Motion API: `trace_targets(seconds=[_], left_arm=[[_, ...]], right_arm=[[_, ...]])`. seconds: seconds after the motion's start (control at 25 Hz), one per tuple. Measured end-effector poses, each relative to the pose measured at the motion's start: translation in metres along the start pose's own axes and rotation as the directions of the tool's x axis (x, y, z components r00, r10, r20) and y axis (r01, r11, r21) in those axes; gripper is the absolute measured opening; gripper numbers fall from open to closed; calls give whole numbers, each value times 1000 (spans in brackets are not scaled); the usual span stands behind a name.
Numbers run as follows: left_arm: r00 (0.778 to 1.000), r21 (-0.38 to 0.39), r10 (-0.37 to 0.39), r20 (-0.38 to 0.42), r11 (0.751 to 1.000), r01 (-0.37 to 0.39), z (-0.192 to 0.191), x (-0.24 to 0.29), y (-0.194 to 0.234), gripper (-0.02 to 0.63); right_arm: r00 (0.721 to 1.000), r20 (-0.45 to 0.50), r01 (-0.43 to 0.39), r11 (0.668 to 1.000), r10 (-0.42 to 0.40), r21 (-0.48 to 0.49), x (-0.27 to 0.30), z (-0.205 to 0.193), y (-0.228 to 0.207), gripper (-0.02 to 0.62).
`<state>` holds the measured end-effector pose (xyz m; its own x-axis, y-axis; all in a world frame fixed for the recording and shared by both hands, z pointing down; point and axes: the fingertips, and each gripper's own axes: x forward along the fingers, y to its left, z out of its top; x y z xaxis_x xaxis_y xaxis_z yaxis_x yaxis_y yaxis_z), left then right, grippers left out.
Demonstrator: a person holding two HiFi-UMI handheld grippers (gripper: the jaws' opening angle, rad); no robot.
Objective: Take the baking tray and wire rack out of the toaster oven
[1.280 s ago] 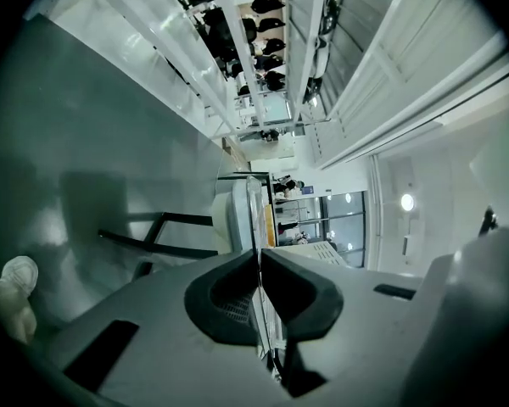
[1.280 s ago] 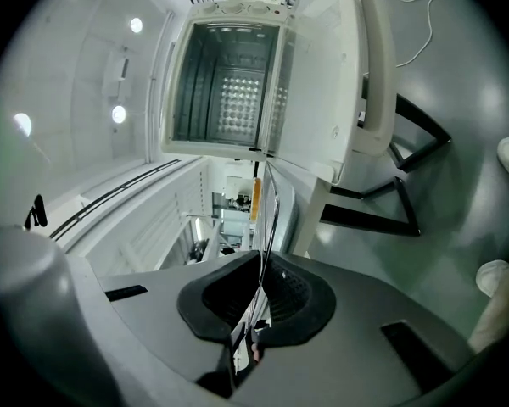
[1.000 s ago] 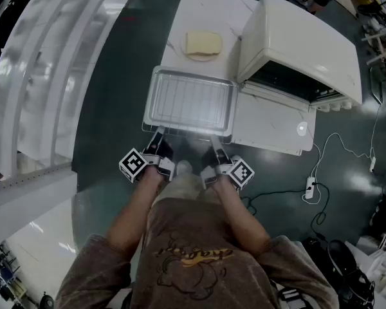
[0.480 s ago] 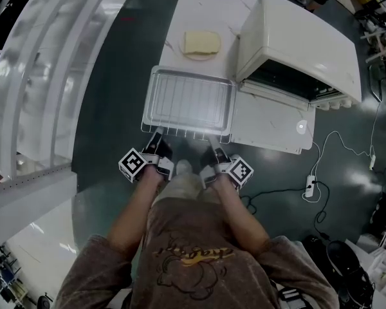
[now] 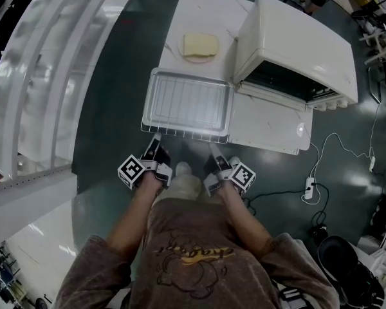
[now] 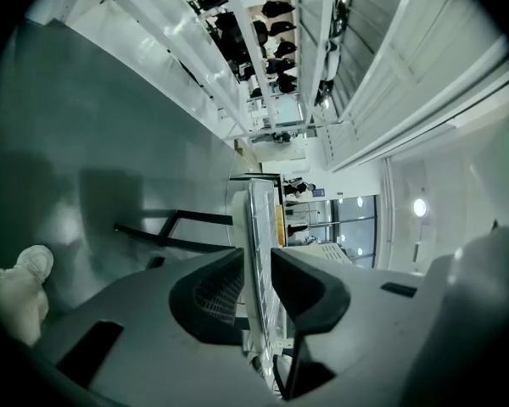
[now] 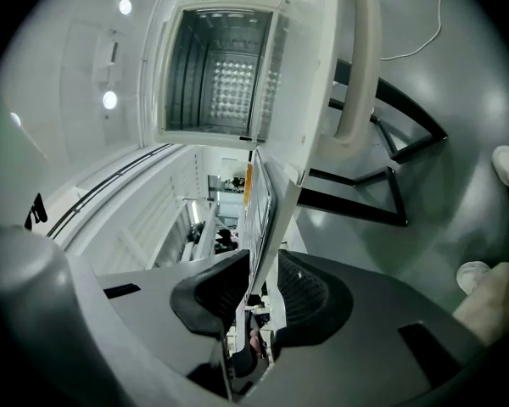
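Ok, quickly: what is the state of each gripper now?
Left gripper: open, jaws just opened, baking tray rim between them, not pressed.
Right gripper: open, jaws just opened, same rim between them.

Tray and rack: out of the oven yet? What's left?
Done: the baking tray, wire rack on it, sits on the table beside the toaster oven, whose cavity looks empty. In hand: left gripper and right gripper jaws have just been opening; the tray's rim is between them, unclamped. Left: back both grippers away.

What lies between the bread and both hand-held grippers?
Head view: baking tray and wire rack. Left hand-held gripper and right hand-held gripper just opened astride it.
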<state>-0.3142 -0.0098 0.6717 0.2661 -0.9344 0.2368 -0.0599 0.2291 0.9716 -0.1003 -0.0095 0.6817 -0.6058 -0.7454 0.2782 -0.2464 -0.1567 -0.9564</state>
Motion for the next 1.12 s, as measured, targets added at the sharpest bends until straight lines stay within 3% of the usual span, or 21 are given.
trace_targets(seconds=[0.12,0.4,0.52,0.64,0.76,0.88,0.96,1.04,1.12], left_arm=[[1000,33,-1,-23,999,2,-10,-15,-13,77],[996,138,-77,-51,987,83,-20,-17,-89,77],[981,219,-175,-87,957,190,-31,4,-144,77],[952,259,-274,-139,918,302,-58,29,-204,77],[930,327,-304,-205,875,358,-92,49,-252,77],[923,442,-286,-257,814,376,-124,63,-290,77],[913,522,-269,-306,755,397,-144,69,-310,78],[899,615,-256,-354,660,431,-165,70,-328,78],[891,705,-238,-387,546,452,-188,69,-341,77]], right_arm=[[1000,-27,0,1000,-1,-28,-23,4,5,75],[993,-41,-116,990,113,-84,-51,34,74,75],[985,-58,-172,973,165,-152,-51,54,112,74],[973,-77,-230,939,217,-257,-51,81,154,72],[963,-76,-270,900,260,-341,-58,113,194,69],[956,-75,-286,845,283,-452,-74,144,234,67],[970,-51,-229,818,238,-527,-86,161,248,66],[983,-12,-150,774,181,-616,-102,176,253,64],[985,38,-91,702,165,-706,-121,191,261,33]])
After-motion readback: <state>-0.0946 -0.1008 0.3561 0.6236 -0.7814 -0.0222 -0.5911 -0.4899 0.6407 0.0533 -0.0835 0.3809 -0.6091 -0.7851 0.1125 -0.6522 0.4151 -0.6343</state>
